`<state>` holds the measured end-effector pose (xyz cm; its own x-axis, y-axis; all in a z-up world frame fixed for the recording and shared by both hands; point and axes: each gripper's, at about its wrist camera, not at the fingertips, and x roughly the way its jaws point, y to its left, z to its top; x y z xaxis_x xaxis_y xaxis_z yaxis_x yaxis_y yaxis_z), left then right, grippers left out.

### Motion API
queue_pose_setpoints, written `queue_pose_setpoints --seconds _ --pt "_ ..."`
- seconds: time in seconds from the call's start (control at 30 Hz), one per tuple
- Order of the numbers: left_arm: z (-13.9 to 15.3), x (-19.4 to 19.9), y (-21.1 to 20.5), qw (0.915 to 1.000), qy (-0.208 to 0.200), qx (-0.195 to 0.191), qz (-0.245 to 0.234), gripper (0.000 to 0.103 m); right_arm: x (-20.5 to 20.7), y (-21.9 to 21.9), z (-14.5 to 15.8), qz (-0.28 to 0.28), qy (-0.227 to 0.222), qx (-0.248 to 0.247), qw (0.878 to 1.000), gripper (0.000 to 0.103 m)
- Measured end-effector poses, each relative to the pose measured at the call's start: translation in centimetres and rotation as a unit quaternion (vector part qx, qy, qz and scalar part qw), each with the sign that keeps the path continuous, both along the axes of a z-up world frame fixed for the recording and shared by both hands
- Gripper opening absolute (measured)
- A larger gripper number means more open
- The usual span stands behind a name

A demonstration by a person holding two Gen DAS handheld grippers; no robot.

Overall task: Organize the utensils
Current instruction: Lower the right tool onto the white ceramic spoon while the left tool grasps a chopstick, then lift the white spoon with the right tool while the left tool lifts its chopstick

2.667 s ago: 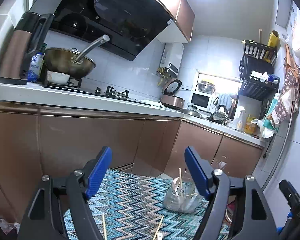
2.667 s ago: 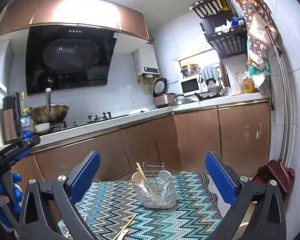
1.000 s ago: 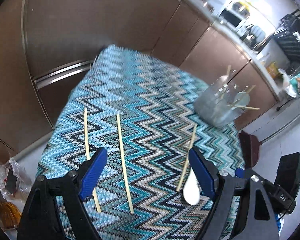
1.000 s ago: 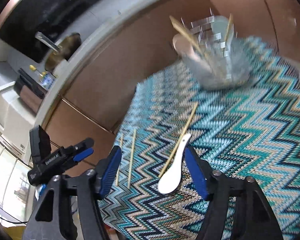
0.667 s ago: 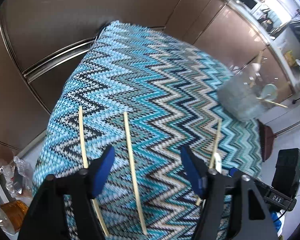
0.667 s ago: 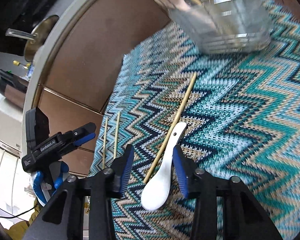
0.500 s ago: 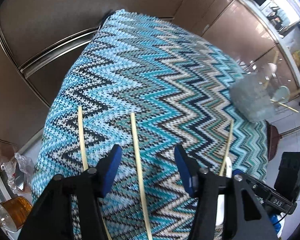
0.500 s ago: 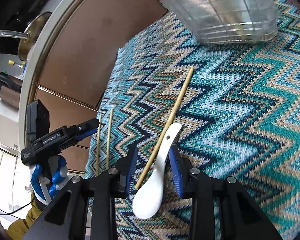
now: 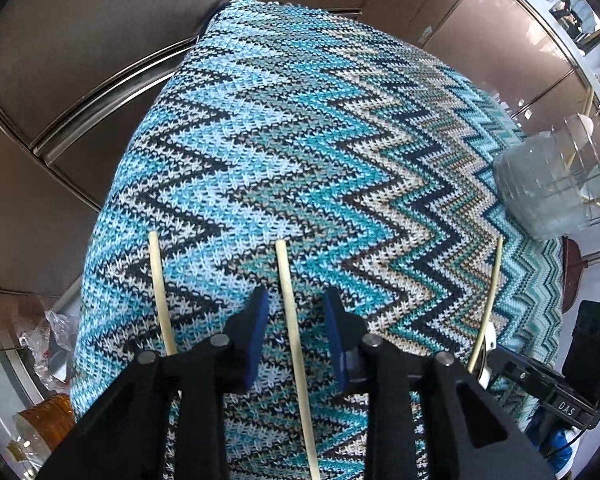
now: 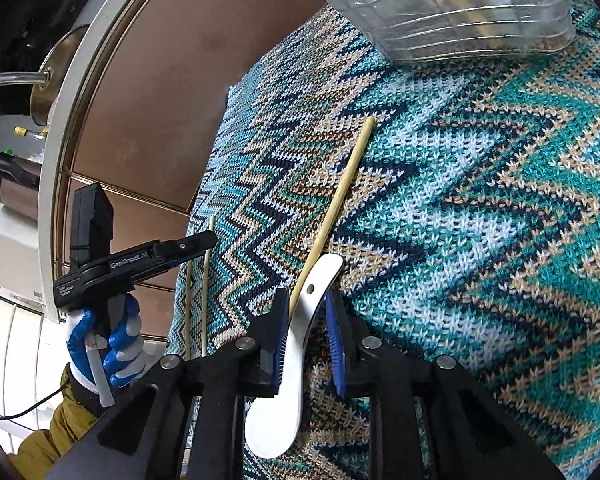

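My left gripper [image 9: 294, 308] is low over the zigzag cloth [image 9: 300, 140], its blue jaws narrowed around a pale chopstick [image 9: 290, 300] with a gap on each side. A second chopstick [image 9: 158, 292] lies to its left, a third [image 9: 490, 292] to the right. My right gripper [image 10: 306, 312] straddles the handle of a white spoon [image 10: 296, 356] lying on the cloth, jaws close beside it; contact is not clear. A wooden chopstick [image 10: 340, 200] lies against the spoon handle. A clear utensil basket [image 10: 440, 12] stands at the far end and also shows in the left wrist view [image 9: 548, 188].
Brown cabinet doors [image 9: 100, 40] stand close behind the cloth's far edge. The left gripper, held in a blue-gloved hand [image 10: 112, 320], shows in the right wrist view beside two chopsticks [image 10: 204, 288]. A pan [image 10: 44, 80] sits on the counter above.
Both grippers dropped from looking across the kitchen to low over the cloth. The left jaws narrowed around the middle chopstick; the right jaws narrowed around the spoon handle.
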<state>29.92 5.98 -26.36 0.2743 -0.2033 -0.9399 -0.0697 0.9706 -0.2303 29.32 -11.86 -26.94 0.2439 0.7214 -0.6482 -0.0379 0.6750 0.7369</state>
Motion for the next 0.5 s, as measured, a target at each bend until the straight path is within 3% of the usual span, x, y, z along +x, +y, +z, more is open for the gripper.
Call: queue_pose_setpoints --seconds 0.27,0.5 --pt "-0.2 0.3 -0.7 0.9996 0.004 0.026 -0.006 0.014 0.1 -1.1 -0.4 0.008 0.004 0.026 1.0 0.015" --pt "-0.1 0.1 -1.0 0.9991 -0.008 0.041 -0.005 0.007 -0.5 -1.0 0.0 0.007 -0.01 0.018 1.0 0.013"
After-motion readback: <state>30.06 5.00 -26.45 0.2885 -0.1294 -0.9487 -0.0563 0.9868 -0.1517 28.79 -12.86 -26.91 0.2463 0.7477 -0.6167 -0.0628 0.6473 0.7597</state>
